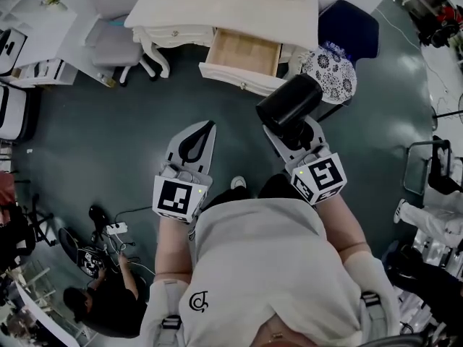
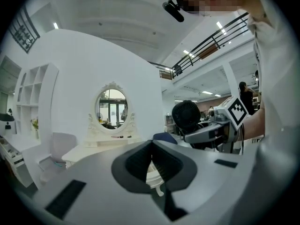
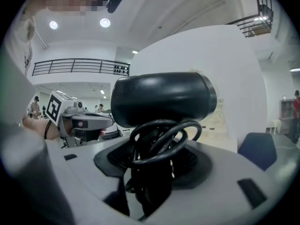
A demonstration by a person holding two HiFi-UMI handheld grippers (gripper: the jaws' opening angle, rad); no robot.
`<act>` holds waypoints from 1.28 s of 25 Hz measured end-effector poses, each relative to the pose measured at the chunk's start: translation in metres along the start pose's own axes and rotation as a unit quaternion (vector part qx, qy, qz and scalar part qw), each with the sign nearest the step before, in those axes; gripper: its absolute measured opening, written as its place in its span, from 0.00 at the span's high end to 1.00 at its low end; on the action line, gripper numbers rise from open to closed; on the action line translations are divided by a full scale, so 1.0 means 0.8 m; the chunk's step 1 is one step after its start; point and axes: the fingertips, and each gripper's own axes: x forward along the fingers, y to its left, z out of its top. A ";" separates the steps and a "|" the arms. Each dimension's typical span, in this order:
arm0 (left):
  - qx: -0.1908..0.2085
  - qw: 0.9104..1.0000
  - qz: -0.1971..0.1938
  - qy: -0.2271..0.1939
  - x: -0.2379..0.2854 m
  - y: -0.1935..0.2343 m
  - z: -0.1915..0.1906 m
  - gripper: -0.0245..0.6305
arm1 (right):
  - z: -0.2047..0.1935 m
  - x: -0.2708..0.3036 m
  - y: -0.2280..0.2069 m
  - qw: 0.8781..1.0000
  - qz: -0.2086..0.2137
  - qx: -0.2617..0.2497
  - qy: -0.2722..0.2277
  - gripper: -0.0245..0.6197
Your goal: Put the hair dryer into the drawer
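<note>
R gripper (image 1: 291, 126) grips hair dryer (image 1: 289, 105) by its handle; barrel level, crosswise to jaws, grille end toward L gripper (image 1: 205, 130), pinched shut, empty. Dryer's just short of open drawer (image 1: 242, 53).

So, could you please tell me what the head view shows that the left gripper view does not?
Only the head view shows the open drawer and the patterned stool on the floor. Only the left gripper view shows the oval mirror above the dressing table and the wall shelves. Both show the black hair dryer gripped in the right tool, and the left tool, shut with nothing in it.
</note>
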 end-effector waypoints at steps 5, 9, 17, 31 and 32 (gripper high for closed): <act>0.017 1.000 -0.008 0.014 0.037 0.025 -0.012 0.95 | -0.012 0.047 -0.017 1.000 0.011 -0.002 0.018 0.59; 0.018 1.000 -0.006 0.021 0.081 0.051 -0.022 0.95 | -0.017 0.088 -0.051 1.000 0.021 0.002 0.019 0.59; 0.019 0.998 0.047 0.021 0.192 0.140 0.008 0.95 | -0.014 0.197 -0.159 0.997 0.066 0.002 0.041 0.59; -0.016 0.999 0.044 -0.001 0.327 0.214 -0.005 0.95 | -0.077 0.328 -0.230 0.983 0.130 -0.018 0.125 0.59; -0.020 0.999 0.040 0.001 0.330 0.220 -0.010 0.95 | -0.085 0.336 -0.228 0.981 0.136 -0.021 0.133 0.59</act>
